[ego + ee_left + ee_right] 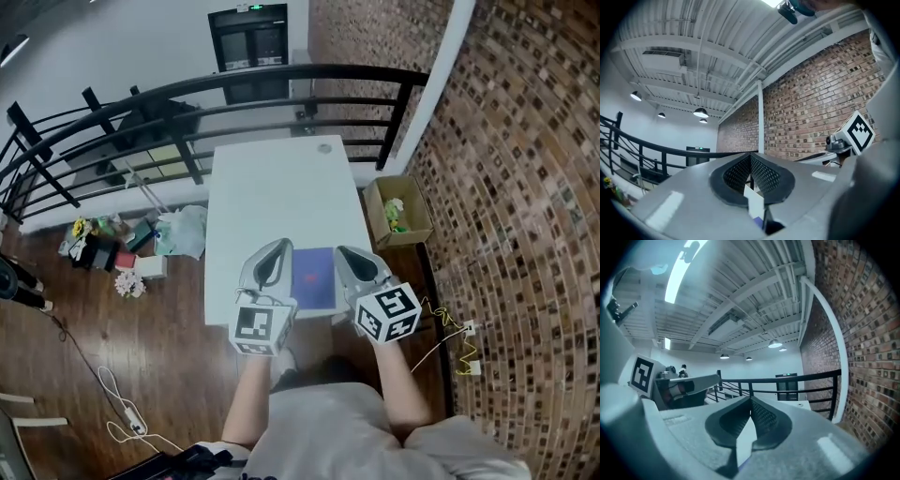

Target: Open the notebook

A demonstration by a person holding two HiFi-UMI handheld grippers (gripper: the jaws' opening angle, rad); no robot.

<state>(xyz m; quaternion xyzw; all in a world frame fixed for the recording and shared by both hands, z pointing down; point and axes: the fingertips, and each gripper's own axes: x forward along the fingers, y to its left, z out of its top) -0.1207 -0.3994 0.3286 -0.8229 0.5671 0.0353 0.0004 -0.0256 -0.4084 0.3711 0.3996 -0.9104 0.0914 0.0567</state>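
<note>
A closed purple notebook [313, 277] lies flat near the front edge of the white table [281, 197]. My left gripper [283, 245] hovers at its left side and my right gripper [342, 250] at its right side, both pointing toward the far end of the table. Both grippers are shut with nothing held. In the left gripper view the jaws [751, 157] meet, and a sliver of the notebook [758, 220] shows low in the gap. In the right gripper view the jaws [751, 402] are also together, with only white table [744, 444] behind them.
A black railing [281, 80] runs behind the table. An open cardboard box [398, 211] stands on the floor at the right, by the brick wall [525, 187]. Bags and clutter [122, 248] lie on the floor at the left. A small round object [324, 147] sits at the table's far end.
</note>
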